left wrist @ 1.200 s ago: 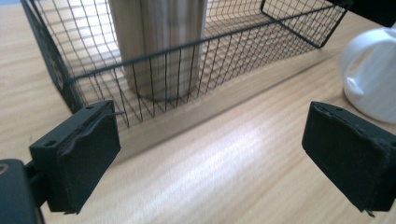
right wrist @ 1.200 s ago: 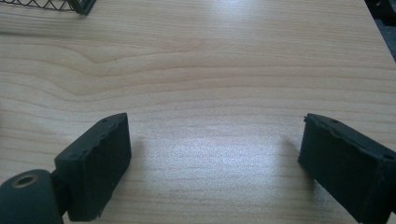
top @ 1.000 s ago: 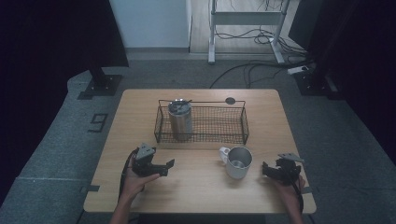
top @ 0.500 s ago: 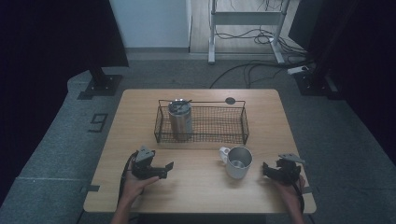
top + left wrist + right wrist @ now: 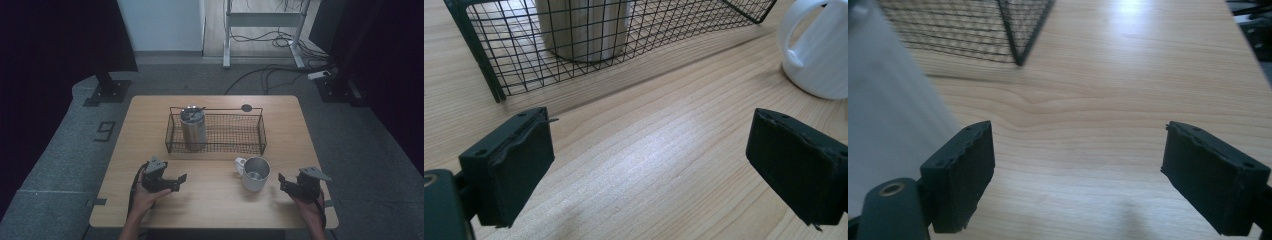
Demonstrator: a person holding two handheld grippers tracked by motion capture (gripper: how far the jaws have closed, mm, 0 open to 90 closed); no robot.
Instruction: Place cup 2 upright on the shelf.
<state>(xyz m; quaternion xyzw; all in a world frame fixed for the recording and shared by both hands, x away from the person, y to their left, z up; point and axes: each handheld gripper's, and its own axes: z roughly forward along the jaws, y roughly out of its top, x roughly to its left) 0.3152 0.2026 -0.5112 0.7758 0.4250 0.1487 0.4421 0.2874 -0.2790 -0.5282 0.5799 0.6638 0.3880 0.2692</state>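
Just left of the right gripper (image 5: 290, 185), the mug (image 5: 255, 173) is standing upright on the counter (image 5: 215, 210); its jaws are gaping with nothing between, though they have just been closing. Left gripper (image 5: 176, 181), jaws also apart, is sitting farther off.

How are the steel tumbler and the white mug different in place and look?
The steel tumbler stands inside the wire basket; the white mug stands on the bare table in front of it. The tumbler is taller and wears a lid; the mug is shorter, open on top, with a side handle. Both stand upright.
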